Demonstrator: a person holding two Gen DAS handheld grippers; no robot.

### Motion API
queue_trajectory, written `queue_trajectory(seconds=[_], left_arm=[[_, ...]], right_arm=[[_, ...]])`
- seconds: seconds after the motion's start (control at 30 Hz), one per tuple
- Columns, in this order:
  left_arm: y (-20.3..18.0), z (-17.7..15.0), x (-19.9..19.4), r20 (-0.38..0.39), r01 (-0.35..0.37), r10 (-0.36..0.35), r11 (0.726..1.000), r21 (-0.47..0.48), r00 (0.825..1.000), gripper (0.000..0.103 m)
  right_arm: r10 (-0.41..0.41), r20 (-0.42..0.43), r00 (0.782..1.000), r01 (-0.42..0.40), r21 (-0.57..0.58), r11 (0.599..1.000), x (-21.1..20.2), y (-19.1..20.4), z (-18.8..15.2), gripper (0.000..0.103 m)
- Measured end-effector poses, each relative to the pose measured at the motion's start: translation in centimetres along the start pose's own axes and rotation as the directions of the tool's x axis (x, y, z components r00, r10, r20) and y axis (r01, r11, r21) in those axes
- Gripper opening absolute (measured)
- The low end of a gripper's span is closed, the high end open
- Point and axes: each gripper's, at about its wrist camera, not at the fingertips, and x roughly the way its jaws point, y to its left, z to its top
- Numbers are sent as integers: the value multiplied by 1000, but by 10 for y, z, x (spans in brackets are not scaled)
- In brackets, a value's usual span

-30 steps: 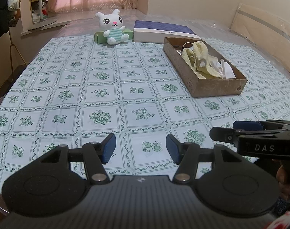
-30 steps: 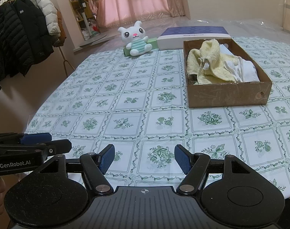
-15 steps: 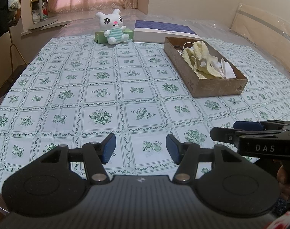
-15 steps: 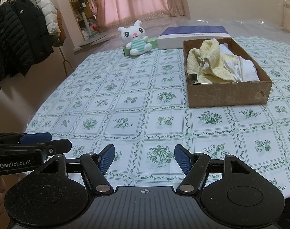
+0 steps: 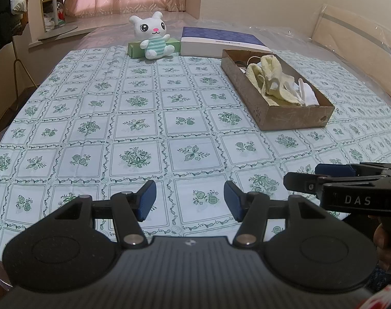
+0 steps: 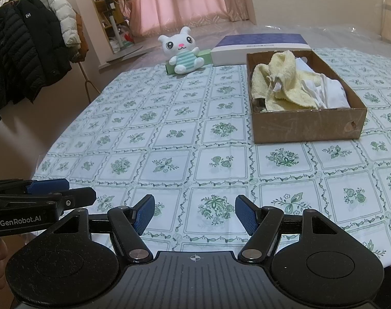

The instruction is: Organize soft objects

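I have both tools parked low over the near edge of the counter (image 5: 133,128), side by side and tilted down toward the patterned cloth. My left hand-held gripper (image 5: 189,200) has its blue pads apart with nothing between them; my right hand-held gripper (image 6: 194,215) is likewise spread wide and empty.

The cardboard box (image 6: 308,123) sits ahead and to the right, already holding a yellow towel (image 6: 278,79) bunched over a white cloth (image 6: 329,92). The one soft thing I can see outside it is the plush bunny (image 5: 153,38), sitting upright at the far end, leaning against a green carton (image 5: 133,47) and just beside a blue-topped flat box (image 5: 221,41).

As I read it, I am between picks: the box is partly filled and the bunny looks like the remaining item. The next move calls for a long reach across the counter, with the pads opened around the bunny's body rather than an ear, then a carry to the free far end of the box. The carton behind it could get nudged.
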Motion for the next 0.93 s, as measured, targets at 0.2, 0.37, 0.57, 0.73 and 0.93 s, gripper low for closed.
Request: queue_trajectory(seconds=[0.2,0.37,0.57,0.73,0.93], left_arm=[[0,0,0,0,1,-1,1000,0,1000,55],[0,0,1,0,1,-1,1000,0,1000,55],[0,0,1,0,1,-1,1000,0,1000,55],[0,0,4,-7,1,-1,1000,-1,1000,55],[2,0,9,-17,4,-4,1000,-3,1000,58]], right_arm=[[1,0,1000,-1,0,1000,0,0,0,69],[1,-1,1000,-1,0,1000,0,-1,0,69],[1,-1,1000,-1,-1,1000,0,-1,1,69],[1,-2,1000,-1,0,1000,1,-1,-1,69],[-3,-8,1000,3,3,1000,5,-2,-3,69]])
